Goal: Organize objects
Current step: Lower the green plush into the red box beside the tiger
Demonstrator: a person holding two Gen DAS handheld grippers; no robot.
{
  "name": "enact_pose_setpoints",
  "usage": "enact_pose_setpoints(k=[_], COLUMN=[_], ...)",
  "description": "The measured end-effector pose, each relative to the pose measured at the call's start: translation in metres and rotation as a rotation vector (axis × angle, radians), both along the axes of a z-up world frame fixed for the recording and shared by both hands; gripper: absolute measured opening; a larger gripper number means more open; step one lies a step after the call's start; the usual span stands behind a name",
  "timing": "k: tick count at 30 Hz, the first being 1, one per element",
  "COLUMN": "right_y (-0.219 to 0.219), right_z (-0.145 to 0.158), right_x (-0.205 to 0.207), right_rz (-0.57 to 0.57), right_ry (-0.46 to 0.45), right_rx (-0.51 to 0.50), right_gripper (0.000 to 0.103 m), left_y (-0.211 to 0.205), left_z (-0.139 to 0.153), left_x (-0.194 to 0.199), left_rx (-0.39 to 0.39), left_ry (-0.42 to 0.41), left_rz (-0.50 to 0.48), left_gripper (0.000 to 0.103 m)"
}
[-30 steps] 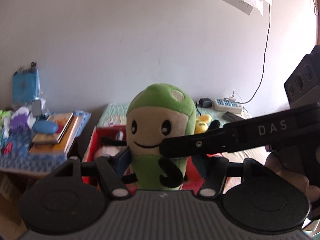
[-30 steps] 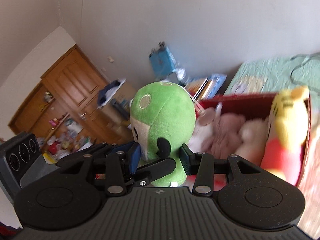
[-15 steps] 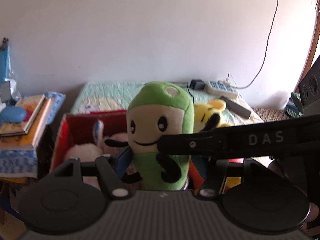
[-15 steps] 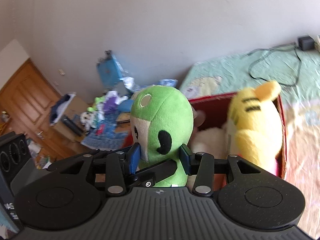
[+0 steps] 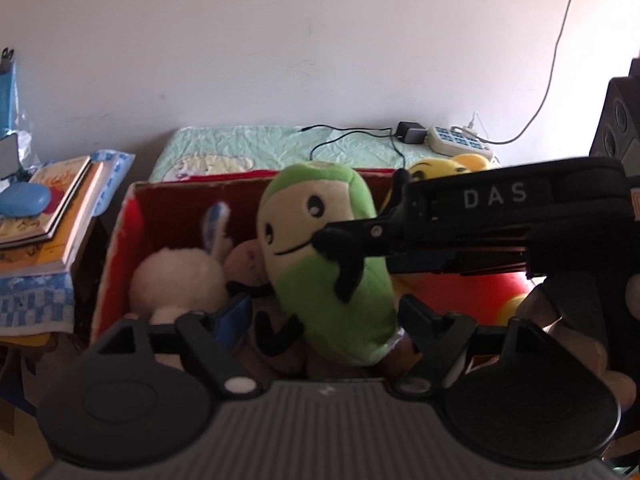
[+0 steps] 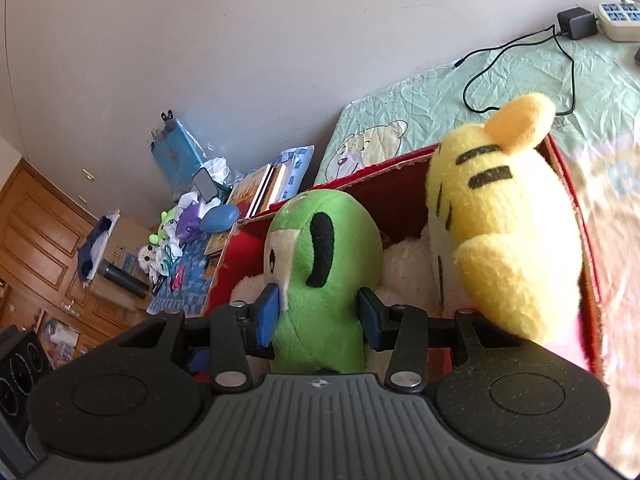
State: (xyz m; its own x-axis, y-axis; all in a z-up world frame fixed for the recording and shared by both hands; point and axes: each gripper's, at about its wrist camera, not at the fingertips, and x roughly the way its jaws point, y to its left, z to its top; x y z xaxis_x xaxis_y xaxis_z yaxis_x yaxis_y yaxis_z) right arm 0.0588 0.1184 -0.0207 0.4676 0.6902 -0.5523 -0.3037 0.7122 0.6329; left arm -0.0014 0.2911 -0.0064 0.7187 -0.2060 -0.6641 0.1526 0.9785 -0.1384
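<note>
Books (image 5: 44,216): a stack sits on the side table at far left, with a blue case on top. It is outside the box, and I cannot tell if it belongs to your job.

Box (image 5: 120,248): the red box stands open on the bed and already holds several toys, so the sorting looks well under way.

White toy (image 5: 176,280): it lies in the left part of the box, against the near wall, with a pale pink one just beside it.

Left gripper (image 5: 324,320): your fingers are spread wide, one on each side of the green toy's base. Neither blue pad appears to press on it, so this hand is not carrying anything.

Green toy (image 6: 320,280): this is the thing in hand. It hangs upright but leaning a little, low over the middle of the box, between the white toy and the yellow one.

Right gripper (image 6: 318,318): your pads are clamped on the green toy's lower body from both sides and dent the plush. This hand bears the weight.

Yellow toy (image 6: 508,220): it stands at the right end of the box, just beside the green toy.

Left to do: I judge the green toy is nearly placed. You need to lower it into the gap and let go. No other loose toys show on the bed.
</note>
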Motion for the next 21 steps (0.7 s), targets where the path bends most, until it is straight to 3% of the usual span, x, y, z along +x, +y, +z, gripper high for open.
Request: enact_pose_setpoints(k=[5, 14, 21], right_y=[-0.003, -0.017, -0.025], right_z=[-0.006, 0.002, 0.018], right_x=[0.002, -0.007, -0.024], right_rz=[-0.016, -0.064, -0.132], right_ry=[0.065, 0.058, -0.013], right_rx=[0.066, 0.132, 0.055], right_gripper=[0.046, 0.051, 0.051], left_y=[0.015, 0.008, -0.003], left_z=[0.002, 0.011, 0.021], left_x=[-0.001, 0.004, 0.01], left_rx=[0.003, 0.05, 0.111], left_ry=[0.018, 0.033, 0.064], left_rz=[0.027, 0.029, 0.049], left_gripper=[0.091, 0.094, 0.095])
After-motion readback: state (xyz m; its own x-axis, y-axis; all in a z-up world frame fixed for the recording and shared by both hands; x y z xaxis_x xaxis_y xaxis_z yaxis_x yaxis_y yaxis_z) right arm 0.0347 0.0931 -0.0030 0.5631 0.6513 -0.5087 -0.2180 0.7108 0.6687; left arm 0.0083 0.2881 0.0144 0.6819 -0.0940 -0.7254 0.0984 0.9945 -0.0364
